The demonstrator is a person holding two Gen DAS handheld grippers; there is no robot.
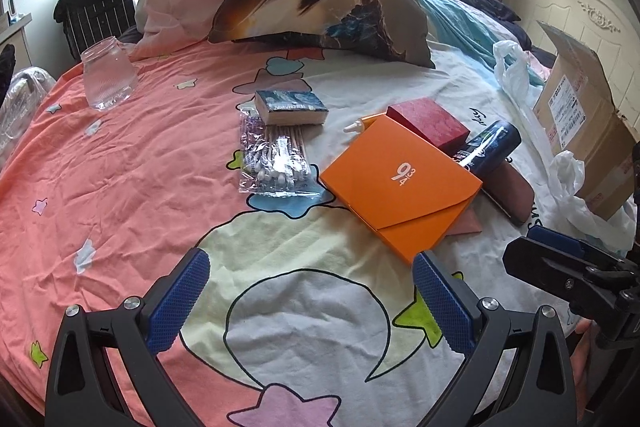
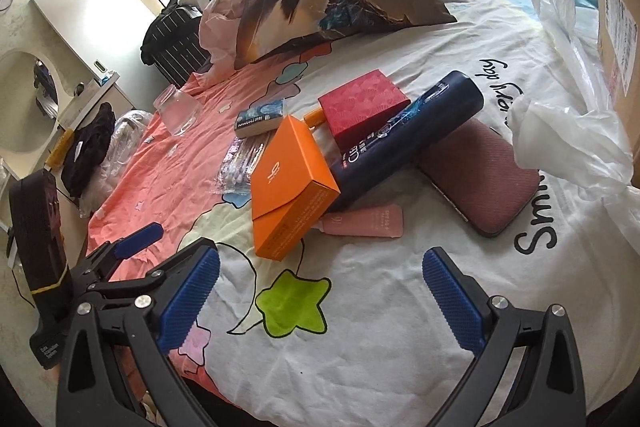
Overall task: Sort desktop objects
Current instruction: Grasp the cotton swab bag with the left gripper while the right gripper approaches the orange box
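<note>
Flat orange cardboard box (image 1: 400, 183) seen mid-bed on cartoon-print sheet (image 1: 132, 179), propped on dark blue cylindrical bottle (image 2: 404, 135). Red textured box (image 1: 428, 123) touching behind it; bag of cotton swabs (image 1: 272, 163) and small blue tissue pack (image 1: 292, 107) just left. Left gripper (image 1: 312, 299) held apart, empty, over sheet. Right gripper (image 2: 320, 299) likewise spread, nothing clamped.

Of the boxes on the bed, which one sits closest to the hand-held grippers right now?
The orange box, marked with white numerals. Its near corner lies just beyond the left hand-held gripper; the red box and the small blue box lie farther back.
</note>
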